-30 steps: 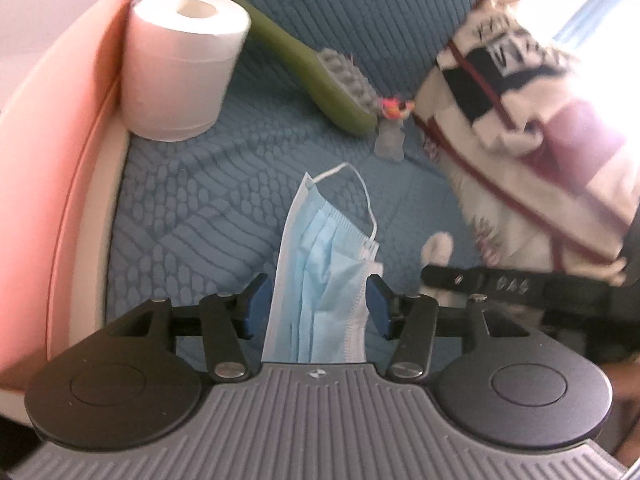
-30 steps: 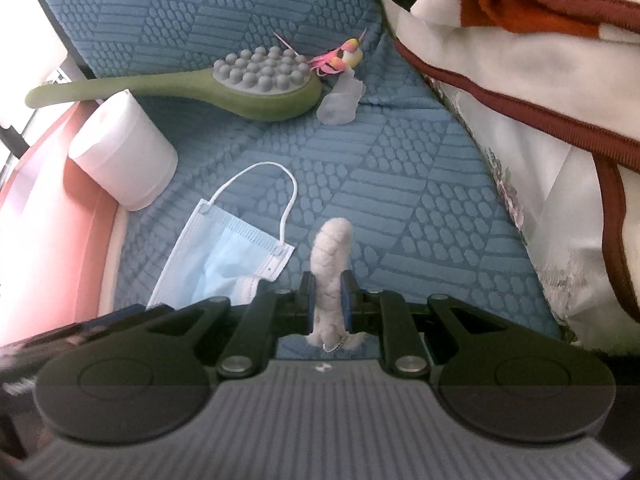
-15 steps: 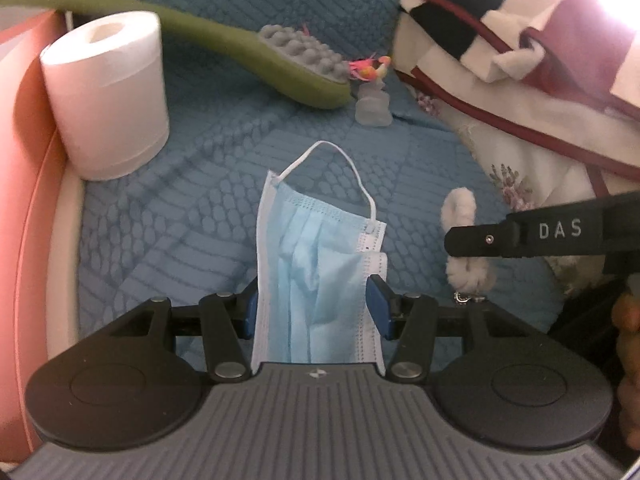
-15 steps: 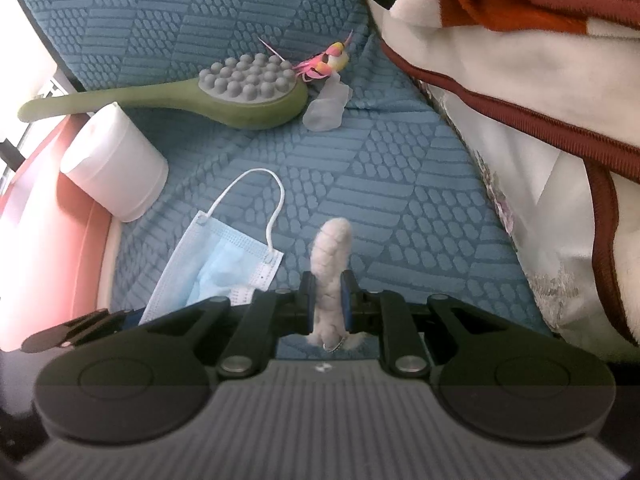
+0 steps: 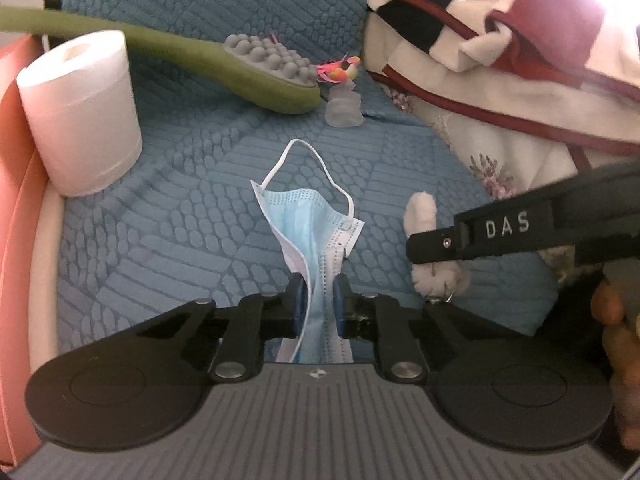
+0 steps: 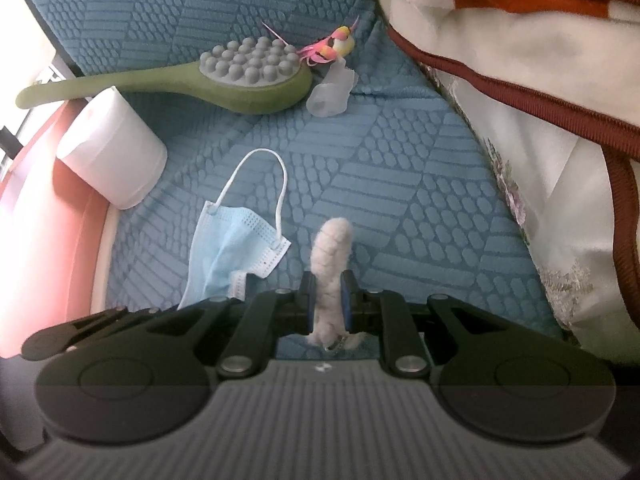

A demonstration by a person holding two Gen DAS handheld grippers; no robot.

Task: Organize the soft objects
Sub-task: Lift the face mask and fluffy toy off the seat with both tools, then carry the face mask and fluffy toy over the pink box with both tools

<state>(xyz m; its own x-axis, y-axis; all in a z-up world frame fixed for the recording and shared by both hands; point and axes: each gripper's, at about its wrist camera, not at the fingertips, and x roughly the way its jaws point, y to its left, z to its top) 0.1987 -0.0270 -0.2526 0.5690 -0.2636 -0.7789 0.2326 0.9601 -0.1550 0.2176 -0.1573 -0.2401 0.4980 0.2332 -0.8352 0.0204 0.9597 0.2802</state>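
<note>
Pale blue pleated face mask [image 5: 316, 236] sits bunched between the left gripper [image 5: 318, 306] – its jaws are closing and already pinching the fabric, the white ear loop lying on the blue quilted cushion [image 5: 180, 220]. A white toilet roll [image 5: 80, 112] stands to the left, a green long-handled massage brush [image 5: 248, 68] behind it.

From the right wrist view, the right gripper [image 6: 328, 302] is clamped on a fluffy white fur charm [image 6: 332, 256] – the mask [image 6: 228, 248] lies just beside it, to its left.
</note>
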